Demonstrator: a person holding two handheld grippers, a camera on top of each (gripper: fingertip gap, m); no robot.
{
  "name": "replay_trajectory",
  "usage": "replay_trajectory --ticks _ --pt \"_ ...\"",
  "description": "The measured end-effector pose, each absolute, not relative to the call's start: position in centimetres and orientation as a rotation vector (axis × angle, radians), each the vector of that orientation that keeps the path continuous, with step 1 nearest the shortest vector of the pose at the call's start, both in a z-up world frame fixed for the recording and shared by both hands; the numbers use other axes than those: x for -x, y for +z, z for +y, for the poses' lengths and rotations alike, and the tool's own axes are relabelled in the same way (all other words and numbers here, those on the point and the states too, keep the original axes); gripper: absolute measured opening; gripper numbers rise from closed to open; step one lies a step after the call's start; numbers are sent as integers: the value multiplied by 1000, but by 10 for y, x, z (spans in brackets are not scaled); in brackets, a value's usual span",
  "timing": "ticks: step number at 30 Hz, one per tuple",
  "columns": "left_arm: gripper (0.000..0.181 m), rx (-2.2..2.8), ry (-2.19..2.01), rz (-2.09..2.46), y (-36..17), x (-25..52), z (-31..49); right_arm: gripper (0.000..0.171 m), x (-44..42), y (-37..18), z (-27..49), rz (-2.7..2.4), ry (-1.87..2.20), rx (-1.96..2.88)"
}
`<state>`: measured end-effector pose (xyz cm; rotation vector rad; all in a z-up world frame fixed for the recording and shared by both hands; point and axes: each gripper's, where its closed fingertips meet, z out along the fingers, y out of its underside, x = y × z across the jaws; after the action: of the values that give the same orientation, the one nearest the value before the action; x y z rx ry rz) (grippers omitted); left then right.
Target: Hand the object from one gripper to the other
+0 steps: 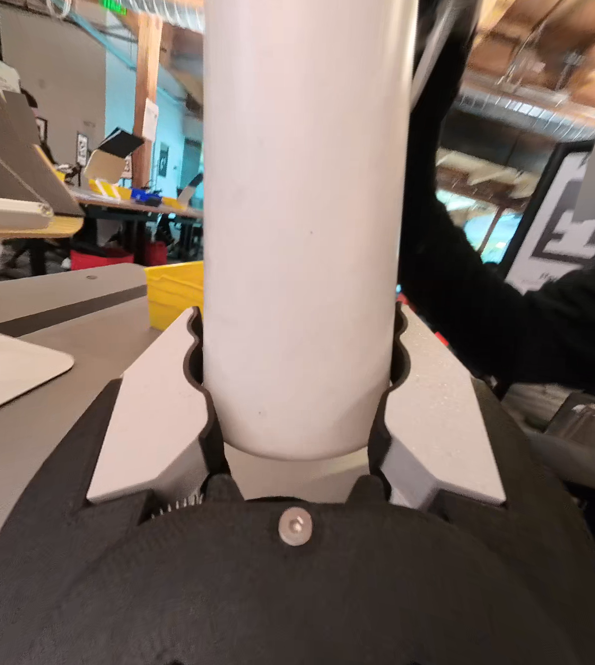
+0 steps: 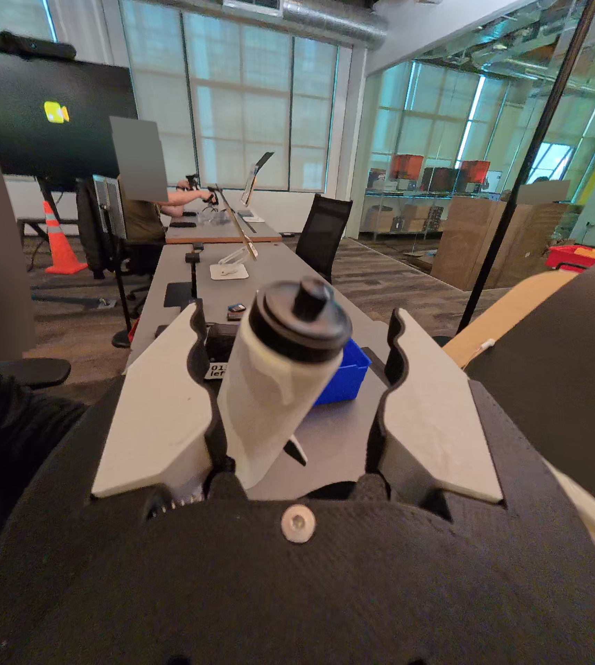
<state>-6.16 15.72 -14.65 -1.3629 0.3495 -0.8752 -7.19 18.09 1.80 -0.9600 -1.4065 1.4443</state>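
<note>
Left wrist view: tongs clamped around upright white bottle.

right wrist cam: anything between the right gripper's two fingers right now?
Yes: the white bottle with the black cap, tilted, stands between the right gripper's open fingers, close to one finger and well apart from the other. The right wrist view shows it.

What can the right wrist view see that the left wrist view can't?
Only the right wrist view shows the bottle's black cap, a blue bin behind it, an orange traffic cone and the open right claw with the bottle between its fingers, its right finger well clear. Only the left wrist view shows the left claw shut on the bottle's base, plus a yellow bin. Both show the white bottle and a grey table.
</note>
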Motion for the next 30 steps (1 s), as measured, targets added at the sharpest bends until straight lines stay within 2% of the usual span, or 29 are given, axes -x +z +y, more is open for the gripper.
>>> replay_trajectory --ticks 4,7,10,12,16,18,19,24,27,30 --pt "103 1329 -945 380 -137 49 153 120 71 -24 183 -1331 1599 1077" --pt "103 1352 -972 442 -139 34 150 122 82 -60 157 -1421 1665 1074" --pt "103 1410 -955 494 -149 22 151 110 91 -80 136 -1533 1650 1042" --pt "103 1429 -960 492 -153 20 152 90 90 -80 128 -1555 1679 1000" --pt "104 1503 -968 504 -167 12 155 86 92 -87 124 -1598 1671 1022" --pt "123 1561 -925 476 -175 25 157 86 92 -93 131 -1624 1571 1050" --pt "127 1572 -911 462 -174 35 154 86 91 -96 136 -1645 1510 1072" --pt "133 1479 -755 369 -119 89 141 85 83 -119 154 -1779 1209 1135" --pt "132 1458 -746 410 -88 78 139 86 81 -135 148 -1864 1151 1146" --pt "130 1491 -751 445 -83 59 144 86 83 -152 133 -1947 1122 1133"
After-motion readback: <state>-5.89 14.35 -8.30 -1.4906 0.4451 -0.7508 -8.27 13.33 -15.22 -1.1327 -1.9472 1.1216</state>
